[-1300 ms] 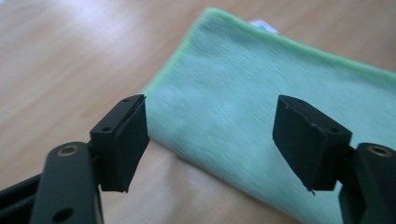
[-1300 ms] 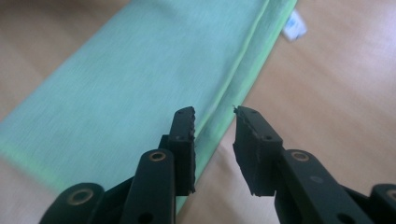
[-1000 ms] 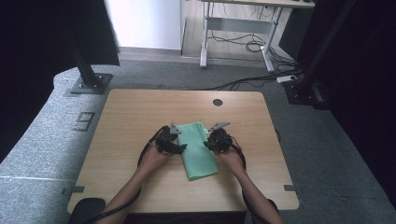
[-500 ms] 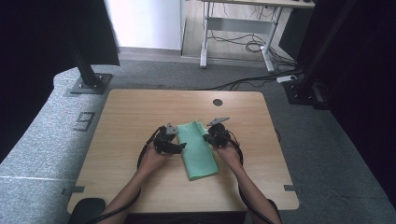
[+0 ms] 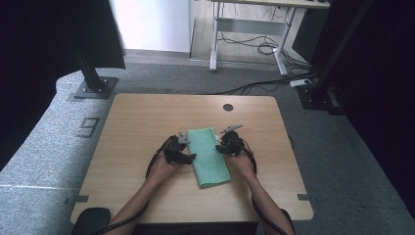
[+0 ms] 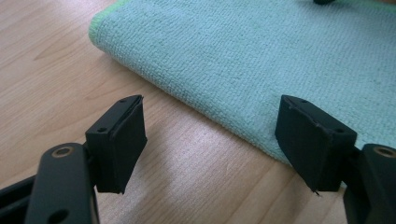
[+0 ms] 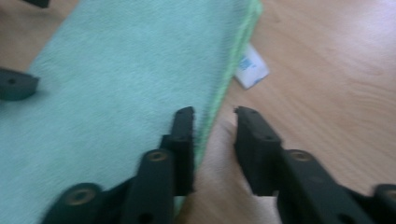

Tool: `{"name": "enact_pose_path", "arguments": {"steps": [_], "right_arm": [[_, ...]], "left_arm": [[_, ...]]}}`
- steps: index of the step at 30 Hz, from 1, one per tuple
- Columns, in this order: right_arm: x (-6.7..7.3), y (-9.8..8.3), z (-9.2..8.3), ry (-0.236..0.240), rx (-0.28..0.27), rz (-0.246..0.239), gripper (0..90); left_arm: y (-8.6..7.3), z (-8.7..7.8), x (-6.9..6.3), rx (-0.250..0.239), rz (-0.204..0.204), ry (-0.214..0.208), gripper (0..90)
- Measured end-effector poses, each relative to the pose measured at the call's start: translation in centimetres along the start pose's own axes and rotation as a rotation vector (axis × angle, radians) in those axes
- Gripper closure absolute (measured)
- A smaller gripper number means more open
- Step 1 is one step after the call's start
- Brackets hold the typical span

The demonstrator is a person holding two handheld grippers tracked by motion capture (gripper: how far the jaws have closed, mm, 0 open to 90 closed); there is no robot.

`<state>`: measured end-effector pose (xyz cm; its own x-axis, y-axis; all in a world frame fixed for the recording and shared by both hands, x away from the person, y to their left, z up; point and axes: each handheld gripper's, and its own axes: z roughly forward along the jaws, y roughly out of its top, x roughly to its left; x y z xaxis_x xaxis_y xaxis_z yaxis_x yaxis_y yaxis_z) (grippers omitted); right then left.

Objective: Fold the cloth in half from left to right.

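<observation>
A green cloth (image 5: 209, 155) lies folded flat on the desk (image 5: 147, 117), a long narrow rectangle of looped, towel-like weave. It sits midway between the left and right edges, nearer the front edge than the back, its long sides running front to back with the near end slanted a little toward the right. The folded edge (image 6: 187, 100) is thick and rounded. A small white label (image 7: 251, 68) sticks out from under one long side.
</observation>
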<state>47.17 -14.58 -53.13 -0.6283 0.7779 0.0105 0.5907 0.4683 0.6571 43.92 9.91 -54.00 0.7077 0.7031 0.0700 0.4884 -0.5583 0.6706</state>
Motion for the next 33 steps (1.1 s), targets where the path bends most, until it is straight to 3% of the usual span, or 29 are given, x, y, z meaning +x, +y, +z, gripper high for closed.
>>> {"name": "enact_pose_path", "arguments": {"steps": [7, 11, 12, 15, 17, 19, 23, 30, 33], "right_arm": [[-0.1, 0.0, 0.2, -0.002, 0.007, 0.007, 55.5], [0.5, -0.2, -0.3, 0.004, 0.004, -0.019, 48.6], [0.7, -0.4, -0.5, 0.005, 0.002, -0.025, 47.0], [1.2, -1.2, -1.2, 0.006, -0.002, -0.049, 44.4], [1.3, -1.9, -1.8, 0.008, -0.007, -0.061, 44.3], [1.4, -2.5, -2.1, 0.013, 0.008, -0.070, 44.4], [1.5, -3.2, -2.2, 0.029, 0.006, -0.058, 44.2], [3.2, -2.8, -1.8, 0.038, -0.002, -0.116, 43.1], [3.5, -2.5, -1.8, 0.023, 0.006, -0.135, 41.2]], "left_arm": [[-0.3, -0.1, 0.7, -0.005, -0.019, 0.006, 24.5], [-0.1, -0.3, 1.2, -0.018, -0.042, 0.007, 23.3], [0.1, -0.5, 1.7, -0.030, -0.067, 0.004, 23.3], [0.2, -0.5, 2.2, -0.030, -0.075, -0.005, 23.3], [0.0, -0.3, 2.2, -0.030, -0.081, -0.016, 23.3], [-0.1, 0.1, 2.0, -0.008, -0.065, 0.004, 23.3], [-0.1, 0.4, 2.1, -0.009, -0.088, 0.006, 23.0], [-0.4, 0.3, 3.4, 0.000, -0.117, 0.019, 22.8], [-0.2, 0.0, 3.3, -0.005, -0.098, 0.016, 22.7]]}}
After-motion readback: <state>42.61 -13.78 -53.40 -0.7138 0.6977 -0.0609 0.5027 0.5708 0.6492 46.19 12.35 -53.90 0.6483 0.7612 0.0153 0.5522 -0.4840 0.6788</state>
